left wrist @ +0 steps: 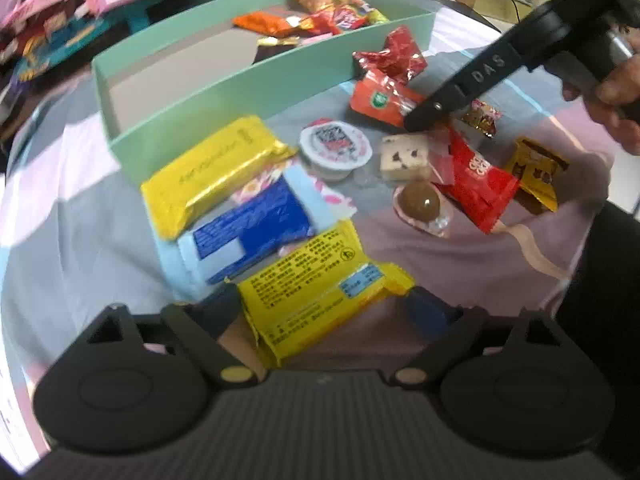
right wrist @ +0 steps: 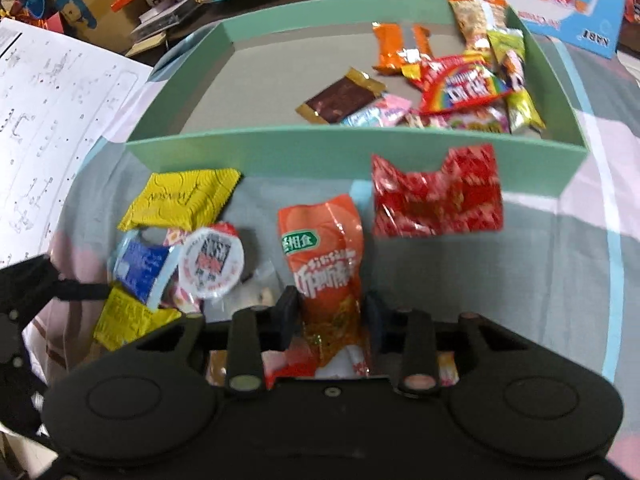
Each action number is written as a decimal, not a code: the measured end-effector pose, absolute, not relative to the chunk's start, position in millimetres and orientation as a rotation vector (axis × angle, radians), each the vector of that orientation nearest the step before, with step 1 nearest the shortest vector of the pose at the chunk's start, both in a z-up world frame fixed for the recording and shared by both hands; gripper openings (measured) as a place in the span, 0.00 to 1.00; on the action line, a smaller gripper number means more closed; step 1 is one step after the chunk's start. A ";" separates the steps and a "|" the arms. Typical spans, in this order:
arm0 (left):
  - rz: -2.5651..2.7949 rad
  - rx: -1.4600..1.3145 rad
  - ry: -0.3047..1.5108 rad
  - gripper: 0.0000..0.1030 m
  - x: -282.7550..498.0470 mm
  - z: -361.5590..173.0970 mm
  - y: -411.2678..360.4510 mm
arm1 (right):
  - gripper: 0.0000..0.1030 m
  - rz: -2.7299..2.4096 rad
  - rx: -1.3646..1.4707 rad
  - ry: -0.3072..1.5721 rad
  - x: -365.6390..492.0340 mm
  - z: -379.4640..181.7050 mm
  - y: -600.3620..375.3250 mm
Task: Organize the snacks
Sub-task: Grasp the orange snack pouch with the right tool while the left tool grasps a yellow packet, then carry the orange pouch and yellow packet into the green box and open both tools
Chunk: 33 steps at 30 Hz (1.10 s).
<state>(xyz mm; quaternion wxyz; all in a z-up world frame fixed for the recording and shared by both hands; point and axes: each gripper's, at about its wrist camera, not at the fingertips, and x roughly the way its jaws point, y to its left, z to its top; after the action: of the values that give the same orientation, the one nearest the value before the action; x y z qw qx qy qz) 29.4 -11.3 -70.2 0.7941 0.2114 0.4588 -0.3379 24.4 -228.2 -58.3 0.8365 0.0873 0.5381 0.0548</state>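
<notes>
1. The right gripper (right wrist: 331,312) is clamping an orange snack packet (right wrist: 324,256), its two pads pressing the crinkled lower end from either side while the glossy top, with a green label and white lettering, is sticking up toward the tray.
2. Just beyond that packet, a shiny red foil wrapper (right wrist: 436,196) is lying against the outer face of the mint-green tray (right wrist: 352,148).
3. Inside the tray, a pile is sitting toward the right side: a red rainbow-print bag (right wrist: 460,88), a brown packet (right wrist: 340,98) and an orange bar (right wrist: 394,50).
4. The left gripper (left wrist: 324,304) is hanging with its fingers apart, a yellow printed packet (left wrist: 320,284) lying flat between them; whether the pads are touching it I cannot tell.
5. Past it a blue-and-white packet (left wrist: 248,236) and a gold-yellow bar (left wrist: 212,172) are lying side by side near the tray wall.
6. To the right, a round sealed cup (left wrist: 336,148), a cream nougat block (left wrist: 404,156) and a red sachet (left wrist: 476,184) are crowding together on the cloth (left wrist: 100,240).
</notes>
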 end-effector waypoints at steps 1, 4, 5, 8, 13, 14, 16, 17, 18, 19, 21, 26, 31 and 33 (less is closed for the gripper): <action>-0.734 0.449 0.980 0.69 29.6 -69.3 -15.1 | 0.34 0.110 0.183 1.138 19.7 -56.7 -226.4; -0.792 0.372 0.999 0.55 29.0 -61.5 -25.1 | 0.34 0.087 0.202 1.128 12.4 -55.2 -229.5; -0.806 0.344 1.015 0.55 28.4 -61.1 -27.9 | 0.34 0.075 0.213 1.123 9.3 -54.7 -233.5; -0.823 0.326 1.025 0.55 21.3 -62.9 -39.5 | 0.34 0.056 0.236 1.118 3.7 -57.1 -240.5; -0.806 0.428 0.992 0.65 13.8 -61.3 -56.2 | 0.34 0.042 0.243 1.115 -0.4 -61.7 -248.0; -0.801 0.451 0.983 0.70 15.2 -61.8 -60.7 | 0.34 0.040 0.248 1.113 -1.6 -62.4 -250.2; -0.797 0.491 0.960 0.77 16.1 -60.2 -67.7 | 0.34 0.036 0.257 1.112 -2.7 -65.1 -252.3; -0.802 0.507 0.949 0.79 16.8 -59.4 -71.8 | 0.34 0.038 0.262 1.111 -3.2 -66.0 -254.4; -0.810 0.524 0.940 0.79 16.8 -58.4 -76.1 | 0.34 0.039 0.268 1.109 -3.9 -66.6 -255.7; -0.822 0.556 0.929 0.79 16.1 -58.4 -81.3 | 0.34 0.040 0.273 1.107 -4.0 -67.2 -256.7; -0.852 0.617 0.918 0.78 14.2 -61.1 -90.7 | 0.34 0.042 0.279 1.103 -4.4 -67.3 -258.4; -0.894 0.560 0.971 0.46 16.0 -65.3 -99.2 | 0.34 0.034 0.318 1.088 -6.4 -68.3 -266.1; -0.833 0.329 1.019 0.45 25.1 -57.9 -90.4 | 0.34 0.047 0.373 1.064 -9.4 -65.7 -273.0; -0.813 0.282 1.033 0.45 29.4 -54.9 -87.2 | 0.34 0.055 0.382 1.057 -8.7 -62.4 -274.6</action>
<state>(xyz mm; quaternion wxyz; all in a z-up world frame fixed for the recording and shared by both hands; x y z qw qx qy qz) 29.4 -87.2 -54.9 0.7824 0.1306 0.4784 -0.3768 -8.7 -274.6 -62.4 0.8458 0.1810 0.5011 0.0263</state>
